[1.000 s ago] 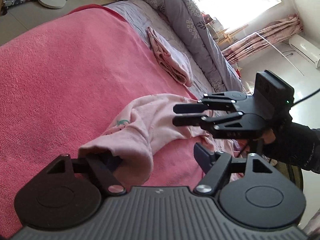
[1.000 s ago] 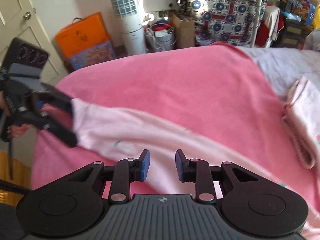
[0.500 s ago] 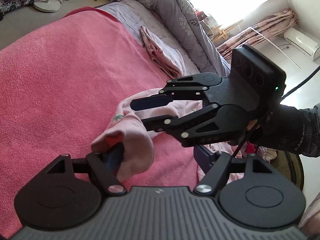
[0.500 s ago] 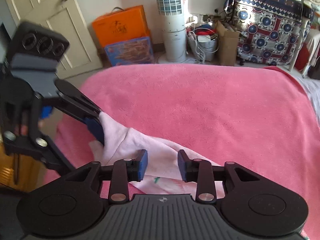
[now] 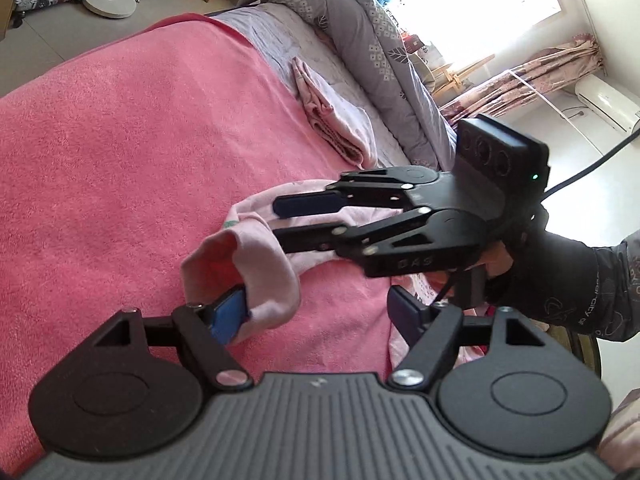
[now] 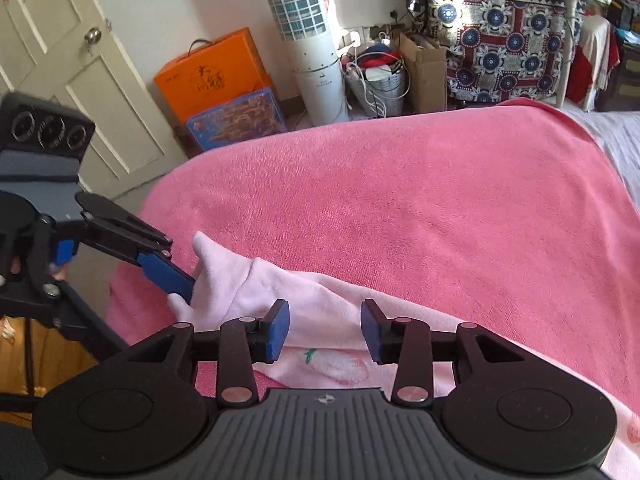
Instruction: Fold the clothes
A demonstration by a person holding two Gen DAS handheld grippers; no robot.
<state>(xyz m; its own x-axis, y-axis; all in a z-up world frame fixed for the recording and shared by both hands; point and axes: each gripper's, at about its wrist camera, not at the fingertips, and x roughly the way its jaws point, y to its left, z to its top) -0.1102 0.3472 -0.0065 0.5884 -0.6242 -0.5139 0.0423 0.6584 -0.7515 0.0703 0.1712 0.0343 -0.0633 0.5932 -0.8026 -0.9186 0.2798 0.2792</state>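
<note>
Left gripper [image 5: 316, 312] under pale pink garment [image 5: 256, 256]

A bed covered by a pink blanket [image 6: 440, 200] is shown. A cream door [image 6: 80, 92], an orange box [image 6: 212, 76] and a tower fan [image 6: 312, 40] are located beyond it. Daylight is admitted through a window [image 5: 480, 4].

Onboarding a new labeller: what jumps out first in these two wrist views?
The pink blanket fills the bed, with a pale pink garment bunched at its near edge. One end of the garment is draped over one finger of the left gripper, whose jaws are wide apart; the right gripper hovers over the cloth, jaws just opening, nothing pinched. A folded pink piece lies farther back on the grey sheet.
</note>
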